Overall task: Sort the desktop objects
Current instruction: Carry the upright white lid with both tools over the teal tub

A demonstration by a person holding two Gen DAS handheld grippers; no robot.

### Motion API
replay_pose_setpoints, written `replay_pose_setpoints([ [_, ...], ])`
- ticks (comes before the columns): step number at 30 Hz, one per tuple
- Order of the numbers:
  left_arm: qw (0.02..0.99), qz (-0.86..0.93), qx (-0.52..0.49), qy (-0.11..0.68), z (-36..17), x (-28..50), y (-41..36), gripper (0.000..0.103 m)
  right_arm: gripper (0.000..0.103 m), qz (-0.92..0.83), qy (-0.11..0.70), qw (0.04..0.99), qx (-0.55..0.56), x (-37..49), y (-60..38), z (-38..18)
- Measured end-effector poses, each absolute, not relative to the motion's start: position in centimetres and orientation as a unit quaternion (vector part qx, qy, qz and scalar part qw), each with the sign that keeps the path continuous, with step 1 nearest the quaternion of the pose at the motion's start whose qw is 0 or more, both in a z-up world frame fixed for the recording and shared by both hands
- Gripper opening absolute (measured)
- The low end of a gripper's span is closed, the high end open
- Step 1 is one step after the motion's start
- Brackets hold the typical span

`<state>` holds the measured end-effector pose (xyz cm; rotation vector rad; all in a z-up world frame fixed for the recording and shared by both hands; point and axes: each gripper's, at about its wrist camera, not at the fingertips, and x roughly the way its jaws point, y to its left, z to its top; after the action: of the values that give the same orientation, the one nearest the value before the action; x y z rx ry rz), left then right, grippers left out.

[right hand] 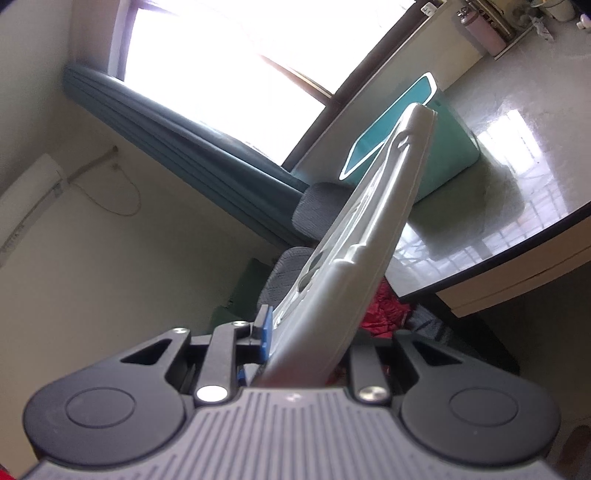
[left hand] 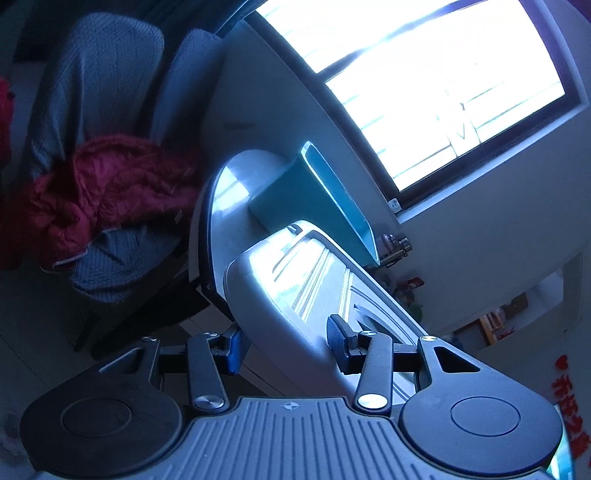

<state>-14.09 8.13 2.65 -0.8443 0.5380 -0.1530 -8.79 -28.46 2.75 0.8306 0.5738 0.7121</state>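
A white plastic lid (left hand: pixel 295 280) with moulded ridges is held tilted above the desk, one gripper at each end. My left gripper (left hand: pixel 286 341) is shut on the lid's near edge, one pad on its top face. My right gripper (right hand: pixel 306 332) is shut on the opposite end of the same lid (right hand: pixel 369 221); its right finger is hidden behind the lid. A teal storage bin (left hand: pixel 317 199) stands open on the glossy desk (right hand: pixel 498 177) just beyond the lid, and it also shows in the right wrist view (right hand: pixel 439 147).
A grey chair (left hand: pixel 103 92) with a red jacket (left hand: pixel 99 184) stands beside the desk. A bright window (left hand: pixel 424 74) is behind the desk. A rack with bottles (right hand: pixel 484 29) sits at the desk's far end. The desk's dark edge (right hand: pixel 517 251) runs near the lid.
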Motion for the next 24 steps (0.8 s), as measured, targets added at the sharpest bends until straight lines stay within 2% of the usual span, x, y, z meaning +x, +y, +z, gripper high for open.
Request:
replay_pose_setpoints([
  [10, 0.907, -0.017, -0.344, 0.243, 6.2, -16.0, 5.8, 0.047, 0.022, 0.370, 0.264, 0.772, 0.445, -7.8, -29.9, 0.5],
  [24, 0.918, 0.007, -0.315, 0.239, 7.1, -17.3, 4.5, 0.047, 0.022, 0.387, 0.270, 0.742, 0.476, -8.2, -30.8, -1.8],
])
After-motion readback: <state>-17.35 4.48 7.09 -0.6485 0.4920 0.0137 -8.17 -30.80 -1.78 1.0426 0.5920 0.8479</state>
